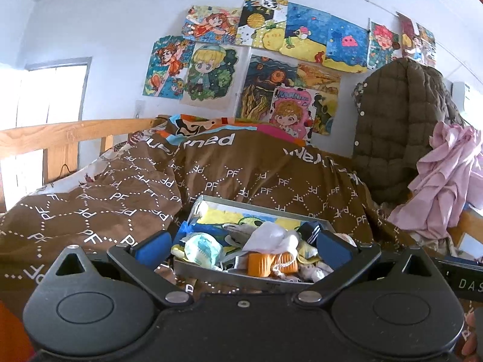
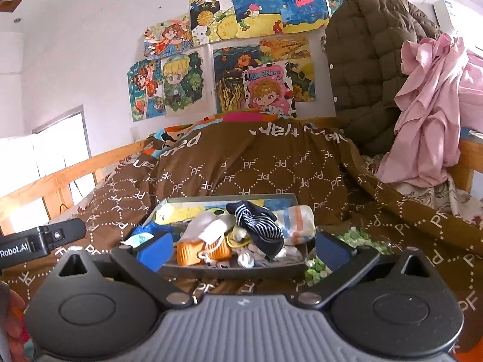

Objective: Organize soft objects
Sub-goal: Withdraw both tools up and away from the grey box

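A shallow grey tray (image 1: 241,276) (image 2: 229,271) sits on the brown quilt, piled with soft items: a navy striped sock (image 2: 259,226) (image 1: 311,230), an orange item (image 2: 193,252) (image 1: 262,264), white cloth (image 1: 271,236) (image 2: 208,226), a pale rolled item (image 1: 202,249) and a striped folded cloth (image 2: 297,221). My left gripper (image 1: 241,249) is open and empty, just in front of the tray. My right gripper (image 2: 243,250) is open and empty, also in front of the tray. The left gripper's body shows at the left of the right wrist view (image 2: 39,241).
The brown "PF" quilt (image 1: 120,199) (image 2: 241,166) covers the bed. A wooden rail (image 1: 60,135) runs at left. A brown padded jacket (image 2: 362,69) (image 1: 398,126) and pink cloth (image 2: 428,114) (image 1: 446,175) hang at right. Green bits (image 2: 356,238) lie right of the tray.
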Available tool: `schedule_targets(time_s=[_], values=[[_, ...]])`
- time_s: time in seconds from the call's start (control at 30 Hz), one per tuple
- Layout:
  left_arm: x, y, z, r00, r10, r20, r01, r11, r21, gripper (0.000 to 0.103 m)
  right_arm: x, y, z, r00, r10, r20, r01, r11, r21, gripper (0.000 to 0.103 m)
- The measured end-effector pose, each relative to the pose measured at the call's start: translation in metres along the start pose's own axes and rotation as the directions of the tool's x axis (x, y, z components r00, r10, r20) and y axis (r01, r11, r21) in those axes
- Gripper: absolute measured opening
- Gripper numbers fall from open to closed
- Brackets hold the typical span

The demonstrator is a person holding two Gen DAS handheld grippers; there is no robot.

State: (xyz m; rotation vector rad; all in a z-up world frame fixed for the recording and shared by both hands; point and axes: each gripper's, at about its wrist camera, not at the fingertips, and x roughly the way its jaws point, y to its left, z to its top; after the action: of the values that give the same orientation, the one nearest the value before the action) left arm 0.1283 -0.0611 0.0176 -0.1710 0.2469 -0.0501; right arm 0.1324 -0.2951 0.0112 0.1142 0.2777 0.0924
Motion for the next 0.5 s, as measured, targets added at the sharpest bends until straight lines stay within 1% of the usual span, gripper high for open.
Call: schedule_targets(time_s=[0.2,0.5], values=[[-0.01,0.001,-0.003,1.0,-0.002,-0.002,0.002,1.0,0.008,0.102,-0.012,0.005,-0.006,1.0,-0.012,0.013,0.013,1.0,-0.011,0.103],[-0.02,0.003,-0.006,1.0,0.014,0.016,-0.014,1.0,0.017,0.102,-0.024,0.008,-0.013,0.998,-0.027,0.061,0.028,1.0,-0.009,0.103]])
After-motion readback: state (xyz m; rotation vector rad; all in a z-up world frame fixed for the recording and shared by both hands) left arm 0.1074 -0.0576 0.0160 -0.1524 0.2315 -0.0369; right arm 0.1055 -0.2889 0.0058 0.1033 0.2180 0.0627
